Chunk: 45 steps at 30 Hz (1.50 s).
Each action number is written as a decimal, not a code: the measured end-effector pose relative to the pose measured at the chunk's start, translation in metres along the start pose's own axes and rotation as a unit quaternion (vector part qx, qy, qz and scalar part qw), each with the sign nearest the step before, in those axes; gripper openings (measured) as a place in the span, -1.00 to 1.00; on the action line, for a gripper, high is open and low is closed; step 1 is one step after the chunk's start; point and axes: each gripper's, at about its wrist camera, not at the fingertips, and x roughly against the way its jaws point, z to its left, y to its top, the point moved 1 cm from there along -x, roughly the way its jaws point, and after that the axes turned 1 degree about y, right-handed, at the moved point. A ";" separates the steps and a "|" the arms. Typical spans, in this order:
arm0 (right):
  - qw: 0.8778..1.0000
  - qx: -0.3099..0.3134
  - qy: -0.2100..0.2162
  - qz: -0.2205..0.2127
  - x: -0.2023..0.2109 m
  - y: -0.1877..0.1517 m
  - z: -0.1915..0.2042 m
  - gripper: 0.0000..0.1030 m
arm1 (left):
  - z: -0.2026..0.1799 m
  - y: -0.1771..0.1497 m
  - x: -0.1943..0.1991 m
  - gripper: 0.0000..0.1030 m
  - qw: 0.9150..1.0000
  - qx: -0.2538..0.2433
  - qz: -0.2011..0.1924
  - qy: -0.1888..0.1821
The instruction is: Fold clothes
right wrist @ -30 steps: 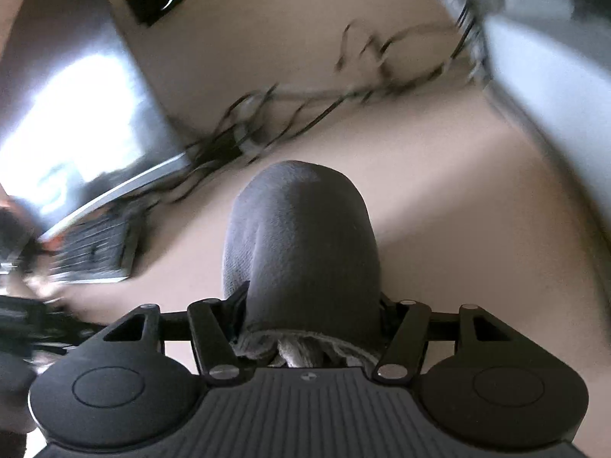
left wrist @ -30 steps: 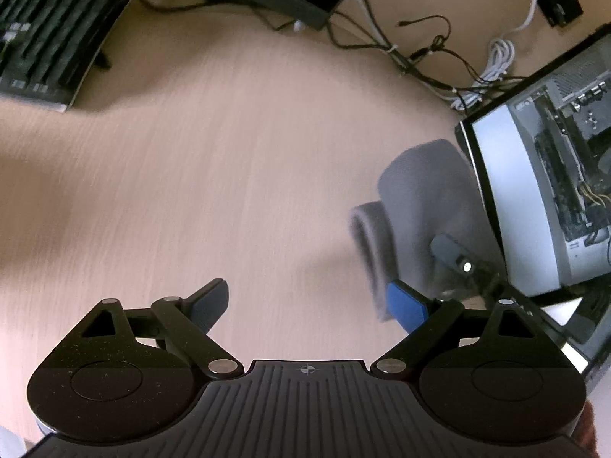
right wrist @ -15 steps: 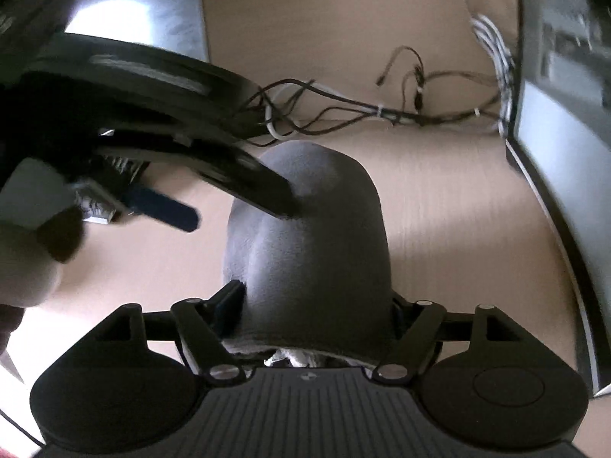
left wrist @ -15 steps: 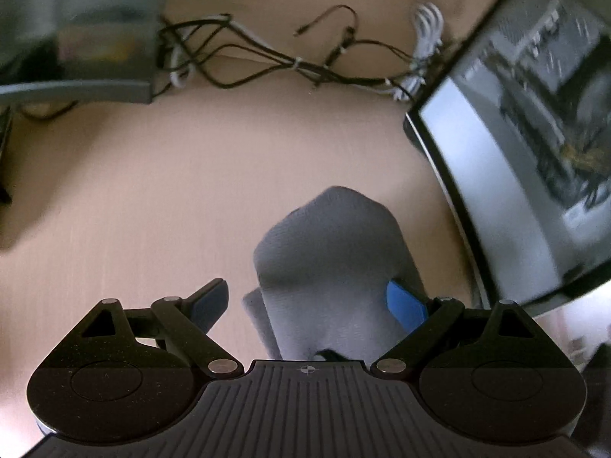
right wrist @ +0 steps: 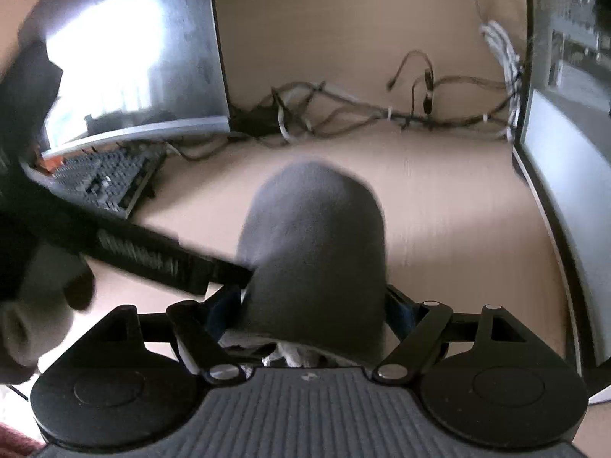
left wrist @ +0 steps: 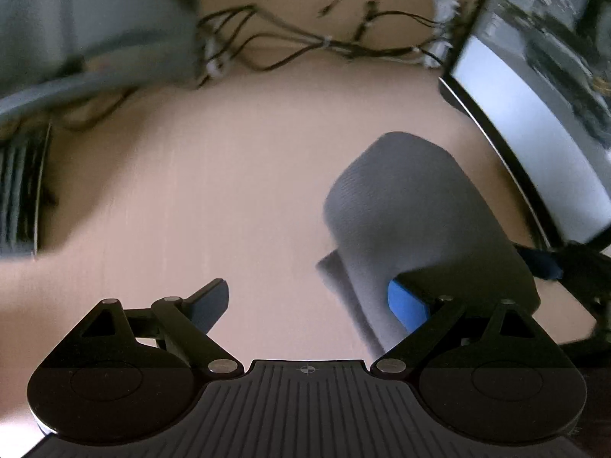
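Right wrist view had the right gripper [right wrist: 313, 316] clamped on a small grey knitted garment [right wrist: 313, 252], bunched and hanging forward over the pale wooden desk [right wrist: 450, 213]. Left gripper [left wrist: 309, 301], fingers spread and holding nothing, sat just left of the cloth, its right blue pad [left wrist: 406, 303] at the garment's edge. Judged mid-fold or mid-carry; next likely needed the left taking a free edge.

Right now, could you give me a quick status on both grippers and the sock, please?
Right gripper shut on grey sock. Left gripper open, one finger at the sock. Keyboard, cables, monitors close by.
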 end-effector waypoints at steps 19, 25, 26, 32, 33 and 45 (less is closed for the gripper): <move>0.996 0.094 0.009 0.009 0.004 -0.011 0.033 0.42 | 0.009 0.017 0.004 0.78 0.998 0.043 -0.018 -0.035; 0.996 0.078 0.047 -0.017 0.014 0.002 0.018 0.42 | 0.028 0.003 0.003 0.80 0.997 0.067 -0.012 -0.044; 0.995 0.072 0.069 -0.005 0.007 0.001 0.019 0.42 | 0.032 0.003 0.004 0.80 0.996 0.077 -0.012 -0.047; 0.989 0.132 0.057 0.025 -0.016 -0.017 0.044 0.52 | 0.047 -0.012 0.033 0.81 0.993 0.114 0.004 -0.043; 0.990 0.125 0.057 0.025 -0.017 -0.018 0.041 0.52 | 0.050 -0.017 0.037 0.81 0.991 0.120 0.011 -0.055; 0.997 0.042 0.063 0.031 -0.025 -0.019 0.009 0.52 | 0.036 -0.023 0.005 0.80 0.972 0.180 0.060 -0.141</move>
